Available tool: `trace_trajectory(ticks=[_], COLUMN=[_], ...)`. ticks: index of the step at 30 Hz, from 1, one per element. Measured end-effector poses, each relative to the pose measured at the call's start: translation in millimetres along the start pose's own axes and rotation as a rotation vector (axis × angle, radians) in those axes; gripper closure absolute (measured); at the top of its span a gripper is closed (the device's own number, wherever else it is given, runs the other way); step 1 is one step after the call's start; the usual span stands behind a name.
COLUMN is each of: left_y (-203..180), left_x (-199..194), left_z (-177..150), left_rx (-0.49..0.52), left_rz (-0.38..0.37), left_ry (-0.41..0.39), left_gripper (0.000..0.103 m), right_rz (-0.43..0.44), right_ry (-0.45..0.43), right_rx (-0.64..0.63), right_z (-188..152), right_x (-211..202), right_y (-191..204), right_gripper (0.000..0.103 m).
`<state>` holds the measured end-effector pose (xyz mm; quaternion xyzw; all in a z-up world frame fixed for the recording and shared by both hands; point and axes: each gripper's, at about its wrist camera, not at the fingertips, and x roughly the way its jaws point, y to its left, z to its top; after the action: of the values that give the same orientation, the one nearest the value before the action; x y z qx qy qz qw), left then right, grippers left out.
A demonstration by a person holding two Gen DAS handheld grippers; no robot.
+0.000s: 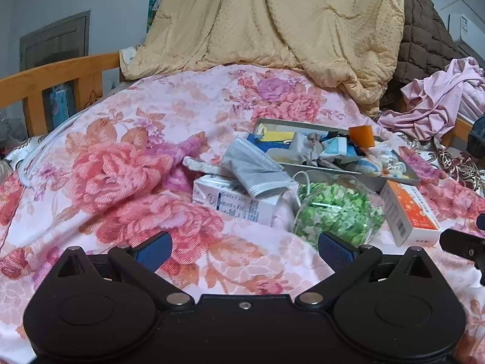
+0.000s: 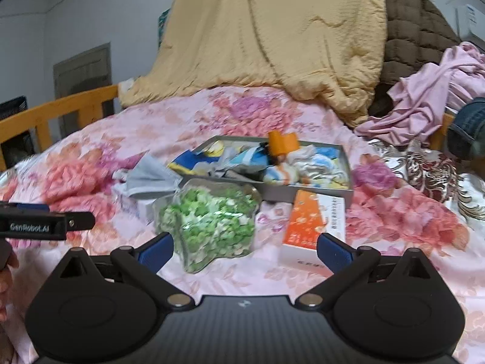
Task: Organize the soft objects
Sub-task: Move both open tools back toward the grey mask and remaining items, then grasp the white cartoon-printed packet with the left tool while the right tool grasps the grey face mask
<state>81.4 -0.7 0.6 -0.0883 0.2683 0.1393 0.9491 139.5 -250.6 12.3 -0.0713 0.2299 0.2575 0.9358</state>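
Pink floral bedspread (image 1: 127,139) is covering the bed, and both grippers are hovering low over it with nothing between their blue pads. The left gripper (image 1: 244,250) is showing its fingers (image 1: 154,250) spread wide; the right gripper (image 2: 244,250) is likewise holding its fingers (image 2: 333,251) wide apart.

Ahead of them a grey tray (image 2: 347,163) is lying on the bedspread, holding a jumble of soft blue, yellow and white cloth items, with an orange piece (image 2: 282,142) sticking up near its middle. A grey face mask (image 1: 257,166) is resting just beside the tray's left end, draped over a white carton (image 1: 233,201). A clear bag of green and white pieces (image 2: 212,227) is sitting in front of the tray, nearest the right gripper. An orange and white box (image 2: 312,224) is lying just right of the bag, touching the tray's front wall or close to it.

Behind all this a yellow quilt (image 1: 272,24) is heaped up, with a brown quilted blanket (image 2: 415,30) and a crumpled lilac garment (image 1: 439,100) at the right. A wooden bed rail (image 1: 57,82) is running along the left side.
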Motion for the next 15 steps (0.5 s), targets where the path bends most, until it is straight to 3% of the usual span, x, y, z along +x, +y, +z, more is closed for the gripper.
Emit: trace_trajectory(ticks=[15], left_y=[31], left_x=[24], left_z=[13], left_rx=[-0.108], left_rz=[0.016], left_ry=[0.032], left_gripper=[0.001], right_rz=[0.035], right_ry=[0.046], right_rx=[-0.011], right_z=[-4], right_x=[17], right_y=[12], right_gripper=[0.0])
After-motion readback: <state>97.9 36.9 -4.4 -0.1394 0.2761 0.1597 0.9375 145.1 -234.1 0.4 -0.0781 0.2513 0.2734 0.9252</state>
